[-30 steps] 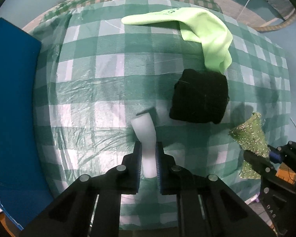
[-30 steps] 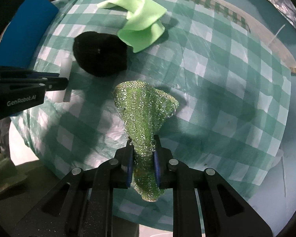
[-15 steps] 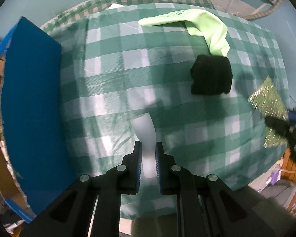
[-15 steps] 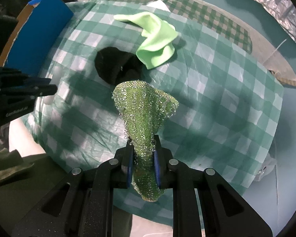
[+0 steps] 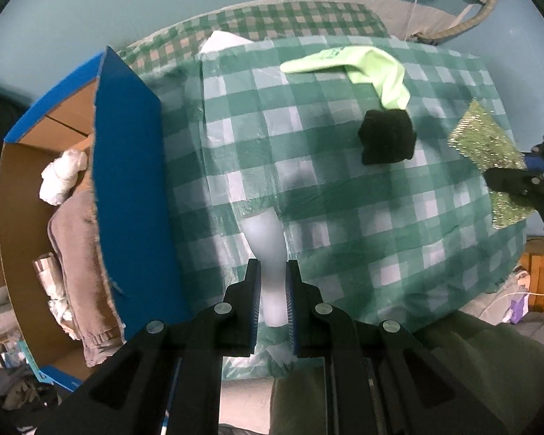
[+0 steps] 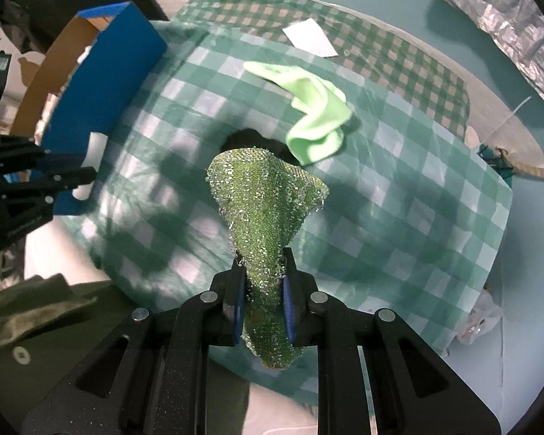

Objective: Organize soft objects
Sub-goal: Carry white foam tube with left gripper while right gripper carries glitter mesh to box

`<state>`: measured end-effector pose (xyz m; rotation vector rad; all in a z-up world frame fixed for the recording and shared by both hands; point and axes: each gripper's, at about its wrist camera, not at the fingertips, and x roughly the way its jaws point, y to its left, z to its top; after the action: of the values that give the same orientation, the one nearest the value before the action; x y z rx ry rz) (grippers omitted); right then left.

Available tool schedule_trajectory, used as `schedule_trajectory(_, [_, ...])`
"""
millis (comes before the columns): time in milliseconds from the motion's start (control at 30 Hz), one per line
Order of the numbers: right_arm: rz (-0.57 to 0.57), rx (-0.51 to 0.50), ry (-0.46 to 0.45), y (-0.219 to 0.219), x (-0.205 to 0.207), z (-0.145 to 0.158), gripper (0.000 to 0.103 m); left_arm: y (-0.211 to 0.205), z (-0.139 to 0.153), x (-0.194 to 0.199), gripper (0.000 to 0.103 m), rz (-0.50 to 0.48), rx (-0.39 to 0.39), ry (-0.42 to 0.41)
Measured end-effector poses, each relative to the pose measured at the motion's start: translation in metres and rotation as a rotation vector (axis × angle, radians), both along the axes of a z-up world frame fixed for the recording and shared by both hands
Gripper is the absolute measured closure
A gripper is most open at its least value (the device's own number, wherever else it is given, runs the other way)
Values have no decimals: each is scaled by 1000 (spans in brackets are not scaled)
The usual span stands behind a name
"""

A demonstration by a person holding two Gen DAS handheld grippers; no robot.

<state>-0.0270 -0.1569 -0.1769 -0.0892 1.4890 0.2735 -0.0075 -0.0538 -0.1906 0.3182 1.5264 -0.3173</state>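
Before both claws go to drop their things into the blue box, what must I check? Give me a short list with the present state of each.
1. Left claw shut on the white piece: ok.
2. Right claw shut on the glitter cloth: ok.
3. Both items off the table: ok, they hang in the claws.
4. Box open on top: ok, towels lie inside.
5. Space in the box for two more items: cannot tell, part of the inside is hidden.
6. Nothing left on the table: not ok, the black bundle and lime sock lie there.
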Motion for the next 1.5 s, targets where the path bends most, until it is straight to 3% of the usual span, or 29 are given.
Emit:
schedule_trajectory(433, [89, 9, -39, 39, 17, 30, 87, 17, 54, 2, 90, 2, 4, -65])
schedule_trajectory(1000, [209, 37, -62, 102, 35, 46, 87, 59, 81, 0, 90, 56, 49, -127])
schedule_trajectory(1500, [339, 63, -87, 170, 55, 59, 87, 111, 100, 0, 90, 170, 32, -139])
